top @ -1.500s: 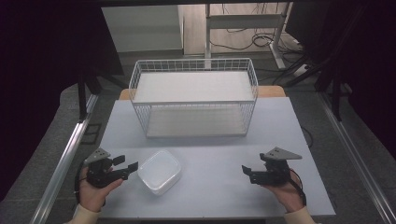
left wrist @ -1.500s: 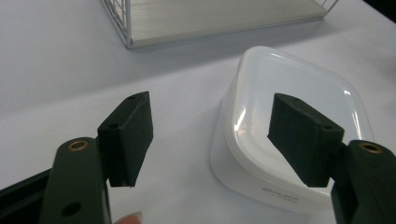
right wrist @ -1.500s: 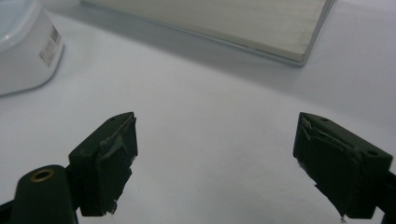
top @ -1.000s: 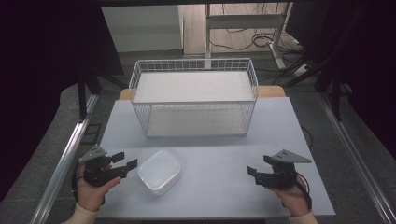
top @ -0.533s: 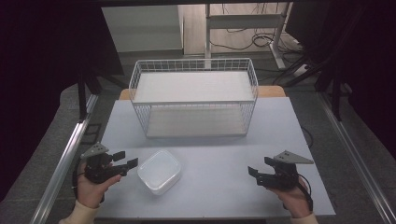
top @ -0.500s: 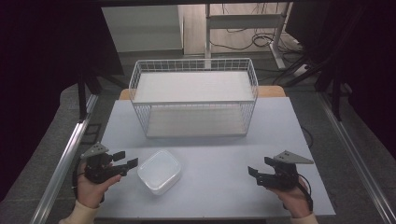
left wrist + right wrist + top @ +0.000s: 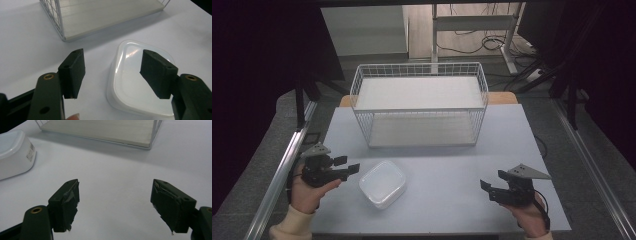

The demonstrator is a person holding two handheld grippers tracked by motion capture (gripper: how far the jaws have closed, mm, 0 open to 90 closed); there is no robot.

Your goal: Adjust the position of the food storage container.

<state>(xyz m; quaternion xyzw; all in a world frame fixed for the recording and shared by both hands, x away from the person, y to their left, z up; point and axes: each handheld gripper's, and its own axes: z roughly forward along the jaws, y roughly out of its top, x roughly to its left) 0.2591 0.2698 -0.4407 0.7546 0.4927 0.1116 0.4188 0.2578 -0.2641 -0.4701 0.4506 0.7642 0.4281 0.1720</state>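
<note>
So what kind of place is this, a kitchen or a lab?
Probably a lab or test bench: a plain grey table framed by dark curtains, loose cables on the floor behind, and hand-held black two-jaw grippers.

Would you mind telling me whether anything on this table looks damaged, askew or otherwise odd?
The pads on the right gripper look worn: their facing is torn and ragged at the edges. The white container sits slightly turned against the table edge, and nothing has spilled.
</note>
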